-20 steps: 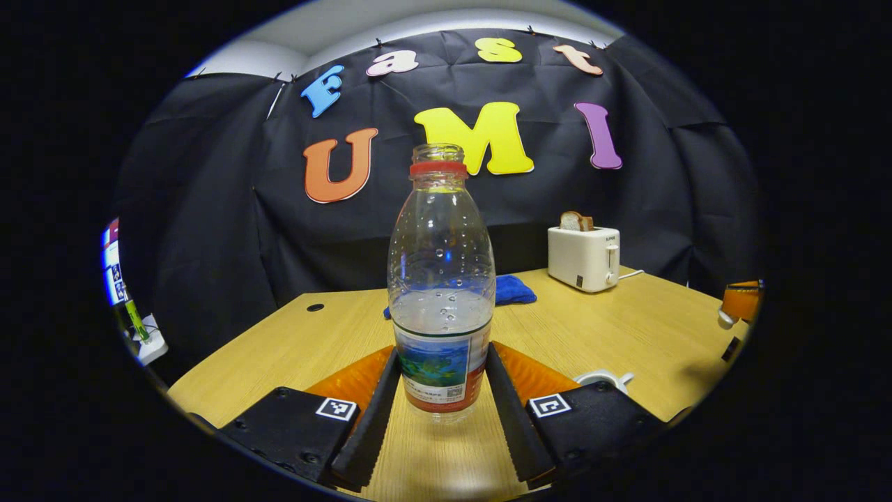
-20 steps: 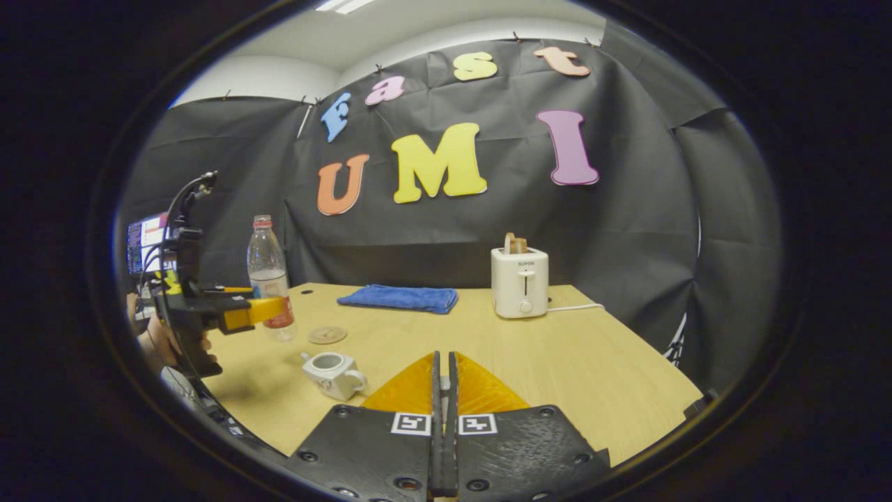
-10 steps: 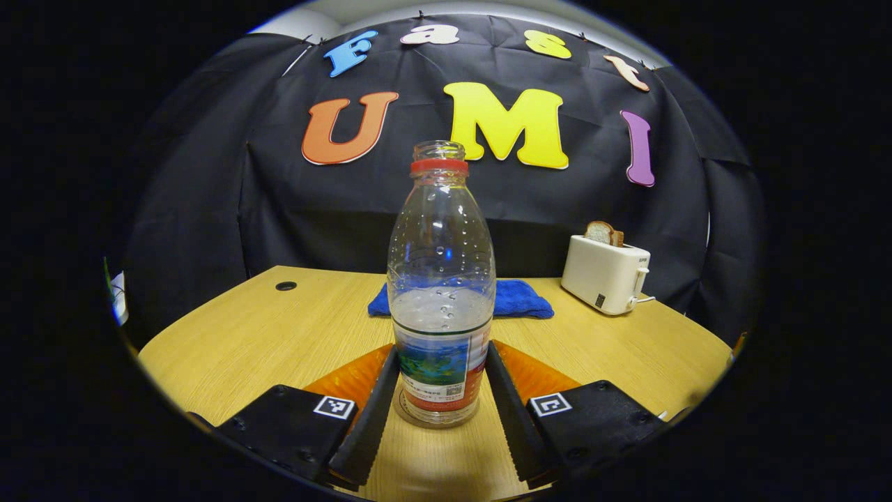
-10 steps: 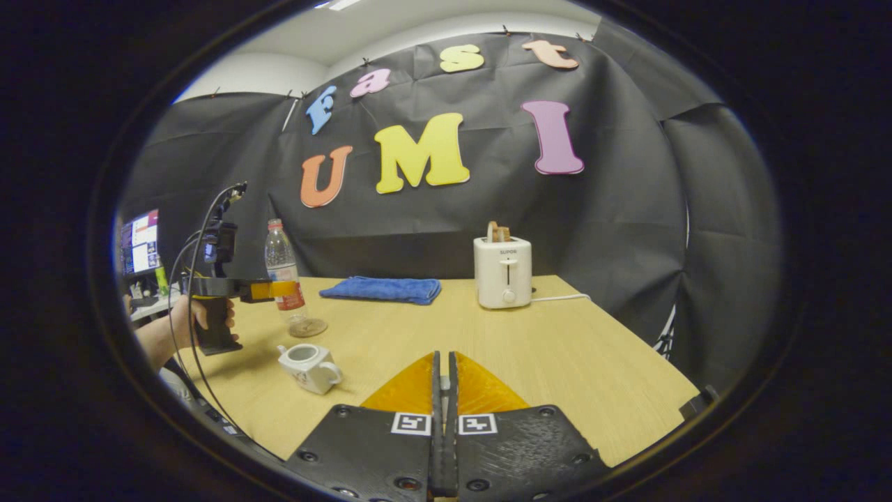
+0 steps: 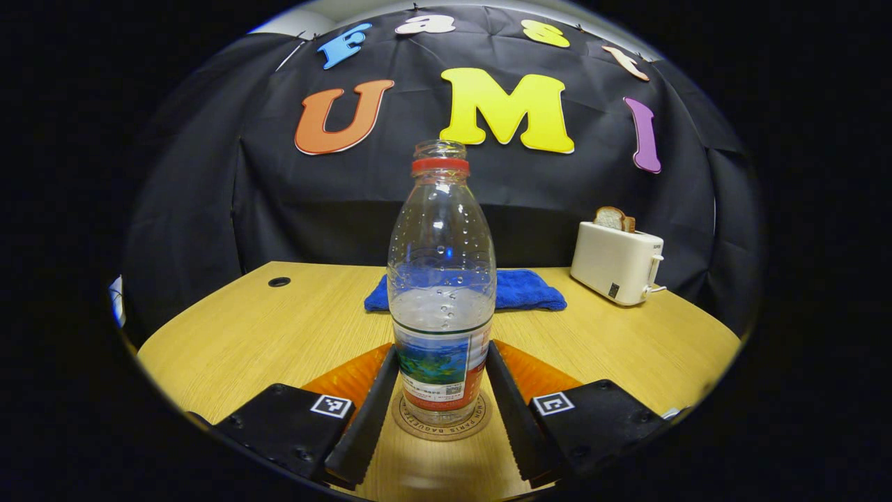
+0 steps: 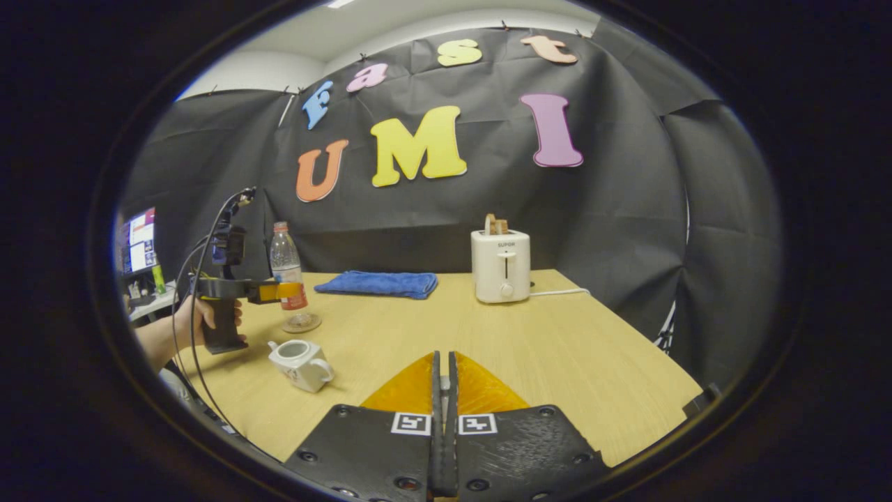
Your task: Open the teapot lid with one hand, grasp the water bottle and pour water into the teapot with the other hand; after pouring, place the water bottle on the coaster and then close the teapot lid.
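Right gripper view takes in the wide wooden surface, where the left tool, gripped by a person's hand, holds the water bottle upright over the coaster near the far left edge; the open teapot sits just in front of it, its lid off. In the left gripper view that tool's two fingers press on the labelled lower part of the bottle, one on each side, and the bottle's base appears to rest on or just above the coaster. The step in hand looks like setting the bottle down after pouring. Next the left tool should spread and back away without tipping the bottle. The right tool is pressed together; I cannot tell whether it pinches the lid, which must then go back on the teapot.
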A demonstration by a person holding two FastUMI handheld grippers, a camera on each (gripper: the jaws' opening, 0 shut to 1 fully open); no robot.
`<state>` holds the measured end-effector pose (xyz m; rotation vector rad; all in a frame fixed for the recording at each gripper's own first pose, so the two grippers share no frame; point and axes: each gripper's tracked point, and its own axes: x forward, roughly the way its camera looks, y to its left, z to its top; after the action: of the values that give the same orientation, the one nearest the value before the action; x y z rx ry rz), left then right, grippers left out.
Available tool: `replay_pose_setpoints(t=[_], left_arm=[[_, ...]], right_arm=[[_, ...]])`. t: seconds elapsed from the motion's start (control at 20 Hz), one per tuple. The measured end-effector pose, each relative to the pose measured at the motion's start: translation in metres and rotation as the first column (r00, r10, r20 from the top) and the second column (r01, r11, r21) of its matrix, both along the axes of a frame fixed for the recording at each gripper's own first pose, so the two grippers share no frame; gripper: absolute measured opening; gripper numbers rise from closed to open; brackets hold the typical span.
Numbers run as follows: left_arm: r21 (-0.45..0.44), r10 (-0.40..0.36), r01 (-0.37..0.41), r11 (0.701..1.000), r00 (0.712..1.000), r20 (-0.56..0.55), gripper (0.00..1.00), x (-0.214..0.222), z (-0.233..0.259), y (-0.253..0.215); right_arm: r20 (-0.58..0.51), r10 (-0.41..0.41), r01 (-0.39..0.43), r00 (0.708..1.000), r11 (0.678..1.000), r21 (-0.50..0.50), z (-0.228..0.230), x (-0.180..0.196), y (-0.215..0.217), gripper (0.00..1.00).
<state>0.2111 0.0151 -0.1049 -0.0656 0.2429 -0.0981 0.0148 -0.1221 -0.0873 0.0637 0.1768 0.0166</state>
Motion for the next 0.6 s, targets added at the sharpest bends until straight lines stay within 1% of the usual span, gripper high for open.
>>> replay_pose_setpoints(t=[0.4,0.5,0.55,0.6], left_arm=[[-0.021,-0.022,0.022,1.0,1.0,-0.008,0.82,-0.0032,-0.0024,-0.0044],[-0.023,-0.023,0.022,0.999,1.0,-0.011,0.92,-0.004,-0.0028,-0.0043],[-0.025,-0.02,0.02,0.999,1.0,-0.014,0.99,-0.005,-0.0036,-0.0038],[-0.03,-0.026,0.026,0.999,1.0,-0.015,0.99,-0.0056,-0.0044,-0.0044]], right_arm=[[0.006,0.003,-0.003,1.0,1.0,-0.002,0.003,0.0008,0.0033,0.0],[0.008,0.004,-0.004,1.0,1.0,-0.004,0.0038,-0.0001,0.004,0.0],[0.009,0.006,-0.006,1.0,1.0,-0.005,0.0047,-0.0007,0.005,0.0],[0.01,0.006,-0.006,1.0,1.0,-0.006,0.0045,-0.0008,0.0058,0.0]])
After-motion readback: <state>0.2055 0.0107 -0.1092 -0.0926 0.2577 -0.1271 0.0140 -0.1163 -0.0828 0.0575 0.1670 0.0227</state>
